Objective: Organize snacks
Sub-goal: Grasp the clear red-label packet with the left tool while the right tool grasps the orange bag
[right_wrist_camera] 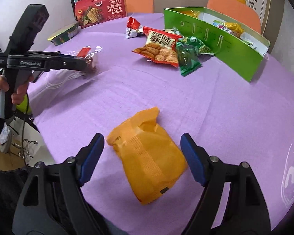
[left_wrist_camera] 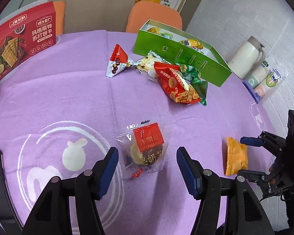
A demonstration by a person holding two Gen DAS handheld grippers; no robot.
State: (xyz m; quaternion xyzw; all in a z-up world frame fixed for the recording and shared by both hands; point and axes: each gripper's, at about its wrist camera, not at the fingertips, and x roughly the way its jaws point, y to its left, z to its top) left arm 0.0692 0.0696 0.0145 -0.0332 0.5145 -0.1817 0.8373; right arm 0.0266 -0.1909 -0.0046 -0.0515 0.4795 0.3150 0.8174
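Your left claw (left_wrist_camera: pixel 147 168) gapes wide around the clear-wrapped pastry (left_wrist_camera: pixel 146 148), which lies flat on the purple desk (left_wrist_camera: pixel 68 90), its red label end pointing away from you. Your right claw (right_wrist_camera: pixel 142 156) is equally wide, gripping nothing; the orange packet (right_wrist_camera: pixel 147 156) lies between its fingers, long axis running diagonally.

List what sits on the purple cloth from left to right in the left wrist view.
Red cracker box → red-and-white triangular packet → clear-wrapped pastry → red snack bag → orange packet → white flask.
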